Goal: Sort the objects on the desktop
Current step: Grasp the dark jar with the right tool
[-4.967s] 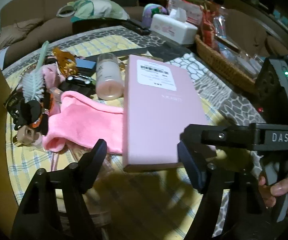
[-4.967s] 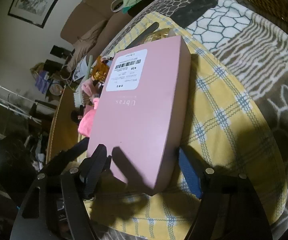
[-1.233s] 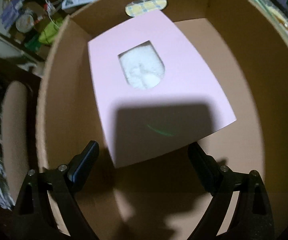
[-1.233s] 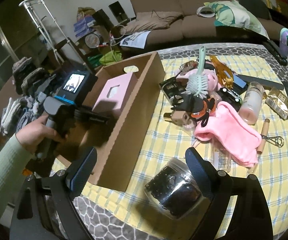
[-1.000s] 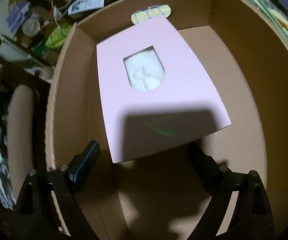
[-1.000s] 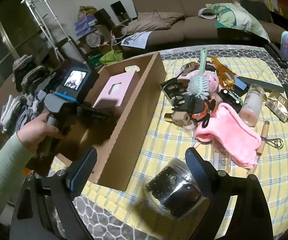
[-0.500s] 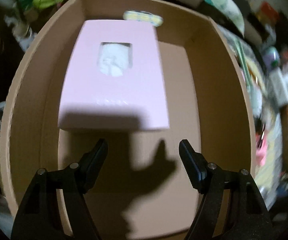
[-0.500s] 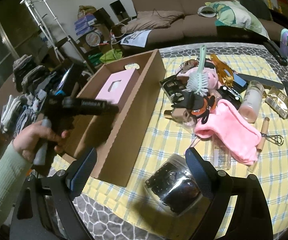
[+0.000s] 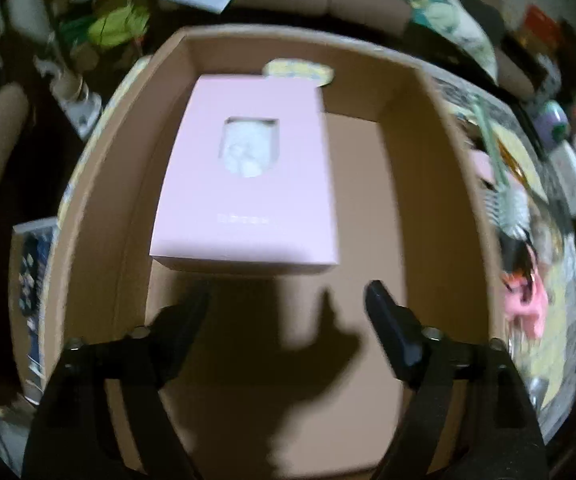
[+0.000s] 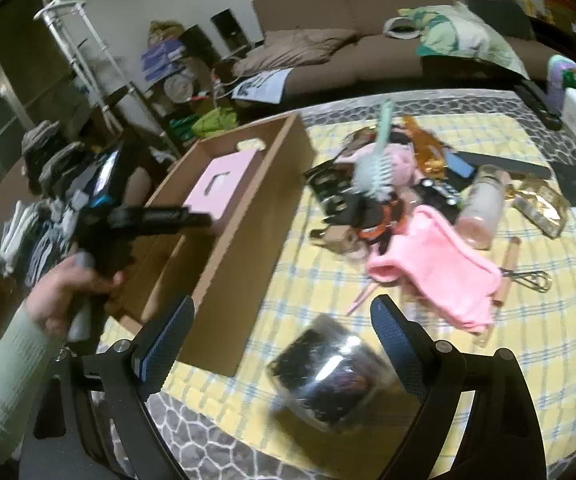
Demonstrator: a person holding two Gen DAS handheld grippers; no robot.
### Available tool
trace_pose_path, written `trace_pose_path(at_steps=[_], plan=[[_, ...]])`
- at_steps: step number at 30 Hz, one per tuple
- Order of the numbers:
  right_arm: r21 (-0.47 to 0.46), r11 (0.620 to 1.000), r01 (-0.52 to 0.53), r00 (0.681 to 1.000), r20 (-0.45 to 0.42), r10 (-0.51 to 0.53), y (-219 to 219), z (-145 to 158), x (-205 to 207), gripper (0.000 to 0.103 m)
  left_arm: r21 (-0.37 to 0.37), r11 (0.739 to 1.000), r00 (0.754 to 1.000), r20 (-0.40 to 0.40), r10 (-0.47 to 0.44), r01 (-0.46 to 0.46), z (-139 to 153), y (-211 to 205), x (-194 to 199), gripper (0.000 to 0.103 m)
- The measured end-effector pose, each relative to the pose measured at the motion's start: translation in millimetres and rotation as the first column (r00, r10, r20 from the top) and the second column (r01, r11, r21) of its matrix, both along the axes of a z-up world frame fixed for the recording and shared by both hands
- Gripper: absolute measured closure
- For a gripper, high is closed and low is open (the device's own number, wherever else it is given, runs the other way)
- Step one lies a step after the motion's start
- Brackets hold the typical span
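Two pairs of fingers are standing apart, holding nothing: my left gripper (image 9: 288, 304), jaws just reopened, is hanging over the cardboard box (image 9: 439, 208), the pink box (image 9: 248, 176) lying beyond them. Between my right gripper (image 10: 284, 320) fingers, a jar (image 10: 327, 380) is waiting; farther out, clutter (image 10: 407, 208) is covering the bench (image 10: 288, 300). Sorting is barely begun, I reckon.

One pink box (image 9: 248, 184); one cardboard box (image 9: 439, 208); one jar (image 10: 327, 376).
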State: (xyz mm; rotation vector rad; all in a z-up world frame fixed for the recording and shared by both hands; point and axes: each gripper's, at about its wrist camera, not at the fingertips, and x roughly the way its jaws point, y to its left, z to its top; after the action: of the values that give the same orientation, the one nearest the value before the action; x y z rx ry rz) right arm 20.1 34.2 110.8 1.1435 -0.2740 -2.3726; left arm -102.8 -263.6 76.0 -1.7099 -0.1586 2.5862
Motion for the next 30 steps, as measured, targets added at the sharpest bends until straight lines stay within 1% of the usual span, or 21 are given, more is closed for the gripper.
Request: trace_pose_path(at_steps=[1,4,5,6,8,10,13,15,18,21,23,26,28,30], plan=[[-0.007,1.000,0.020,1.000,0.004,-0.020,7.1,0.9,-1.1,0.011,-0.015,0.999,0.999,-0.035,-0.031,0.031,10.5,7.8,10.1,0.010],[-0.031,0.997,0.069,0.998,0.007,-0.069,28.0,3.5,-2.9,0.011,-0.043,0.995,0.989,-0.115,-0.098,0.093,34.7,29.8,40.6,0.003],[-0.040,0.995,0.092,0.996,0.008,-0.092,36.9,5.3,-3.4,0.011,-0.042,0.993,0.984,-0.133,-0.117,0.112,40.8,38.6,48.3,0.002],[-0.046,0.993,0.108,0.994,0.008,-0.107,43.8,7.0,-3.8,0.010,-0.041,0.991,0.980,-0.148,-0.136,0.131,42.9,57.7,51.0,0.001],[-0.057,0.988,0.145,0.989,0.004,-0.145,58.6,10.4,-4.1,0.008,-0.039,0.985,0.970,-0.172,-0.175,0.171,50.6,82.9,72.7,0.001],[-0.081,0.980,0.182,0.983,0.012,-0.182,73.5,12.0,-3.9,0.007,-0.033,0.974,0.954,-0.197,-0.225,0.223,56.4,107.1,88.3,0.001],[-0.109,0.972,0.207,0.978,0.033,-0.204,90.1,10.0,-1.4,0.006,-0.052,0.955,0.933,-0.202,-0.297,0.292,52.6,139.8,112.9,0.001],[-0.109,0.971,0.211,0.977,0.052,-0.207,97.6,6.5,1.5,0.006,-0.065,0.945,0.925,-0.196,-0.326,0.320,45.2,157.8,126.2,0.001],[-0.115,0.971,0.208,0.976,0.081,-0.200,104.3,1.2,6.4,0.005,-0.064,0.934,0.913,-0.195,-0.358,0.352,32.0,181.1,148.0,0.001],[-0.137,0.976,0.170,0.983,0.092,-0.159,105.3,-3.5,9.7,0.003,-0.073,0.930,0.910,-0.192,-0.368,0.361,20.3,194.0,164.9,0.001],[-0.125,0.986,0.109,0.991,0.088,-0.098,96.9,-7.6,12.5,0.000,-0.080,0.936,0.916,-0.190,-0.353,0.344,11.2,198.4,172.4,0.001],[-0.107,0.994,0.026,0.994,0.112,-0.014,77.0,-17.0,13.3,0.000,-0.060,0.942,0.923,-0.191,-0.334,0.329,-1.5,195.2,181.2,0.001],[-0.097,0.995,-0.019,0.991,0.133,0.032,62.9,-25.2,12.3,0.000,-0.031,0.944,0.930,-0.163,-0.328,0.328,-10.8,193.1,181.9,0.001],[-0.046,0.997,-0.064,0.988,0.134,0.070,46.0,-29.6,11.4,0.000,-0.011,0.950,0.939,-0.145,-0.311,0.313,-17.4,189.6,180.9,0.001]])
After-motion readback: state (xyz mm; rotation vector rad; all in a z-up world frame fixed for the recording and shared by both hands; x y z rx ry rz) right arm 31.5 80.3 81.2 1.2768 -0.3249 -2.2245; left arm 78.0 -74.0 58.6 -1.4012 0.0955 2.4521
